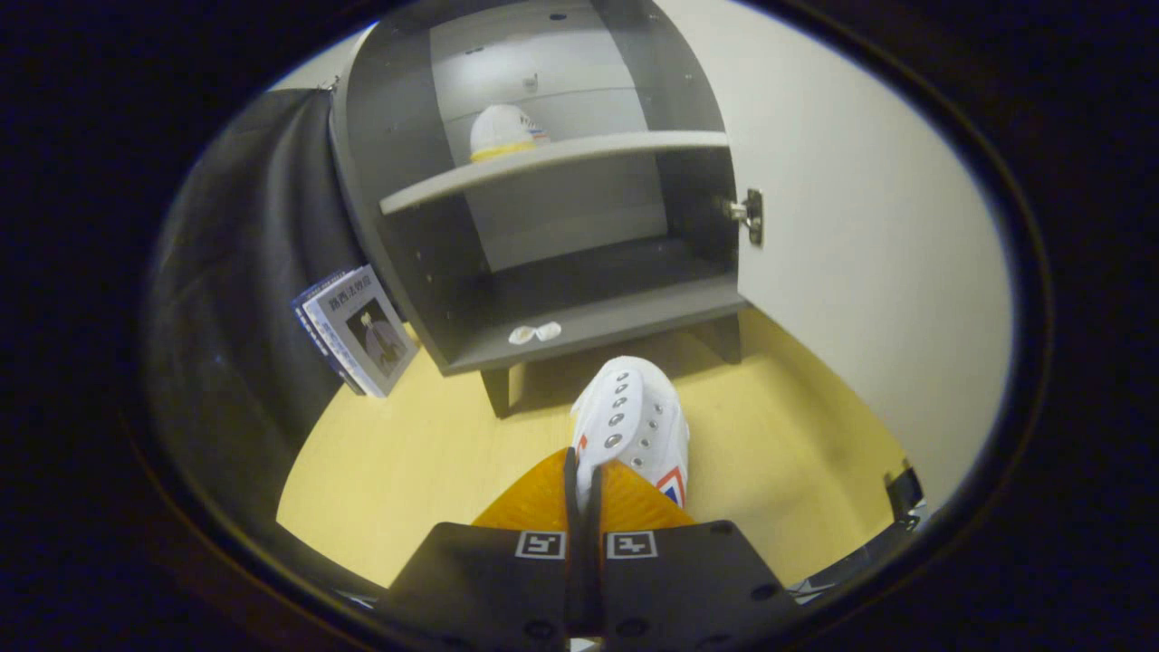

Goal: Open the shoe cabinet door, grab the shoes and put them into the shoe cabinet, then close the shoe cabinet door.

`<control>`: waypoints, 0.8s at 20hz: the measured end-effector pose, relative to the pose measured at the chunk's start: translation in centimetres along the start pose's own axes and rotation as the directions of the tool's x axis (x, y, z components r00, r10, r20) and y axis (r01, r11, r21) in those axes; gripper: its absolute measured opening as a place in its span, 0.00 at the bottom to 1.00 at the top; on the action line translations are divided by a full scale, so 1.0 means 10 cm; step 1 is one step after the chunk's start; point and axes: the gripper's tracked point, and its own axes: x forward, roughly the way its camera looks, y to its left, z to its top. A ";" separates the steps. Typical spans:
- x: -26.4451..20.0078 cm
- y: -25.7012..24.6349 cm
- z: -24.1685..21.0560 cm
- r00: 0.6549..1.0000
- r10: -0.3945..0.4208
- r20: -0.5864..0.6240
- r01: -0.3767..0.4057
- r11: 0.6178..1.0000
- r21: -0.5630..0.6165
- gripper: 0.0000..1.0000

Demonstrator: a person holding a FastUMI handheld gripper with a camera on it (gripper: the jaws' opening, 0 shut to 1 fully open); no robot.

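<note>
gripper [584, 484]: fingers nearly closed, pinching the white shoe's [634, 426] edge | shoe: held just ahead, toe pointing toward the cabinet [543, 208] | door [869, 235]: swung open to the right | target: bare lower shelf [589, 326] straight beyond the toe, second shoe [502, 131] on the upper shelf

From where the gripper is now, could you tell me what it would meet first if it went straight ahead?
The gripper, shut on the white shoe, would probably bring the shoe's toe against the cabinet's bottom shelf edge; depth is unclear.
</note>
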 end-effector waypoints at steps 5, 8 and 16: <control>-0.17 0.02 0.79 0.991 -0.012 0.135 0.015 1.000 -0.020 0.02; -0.28 0.03 1.29 0.975 -0.021 0.222 0.032 0.998 -0.048 0.02; -0.32 0.21 1.94 0.955 -0.006 0.297 0.038 0.994 -0.104 0.02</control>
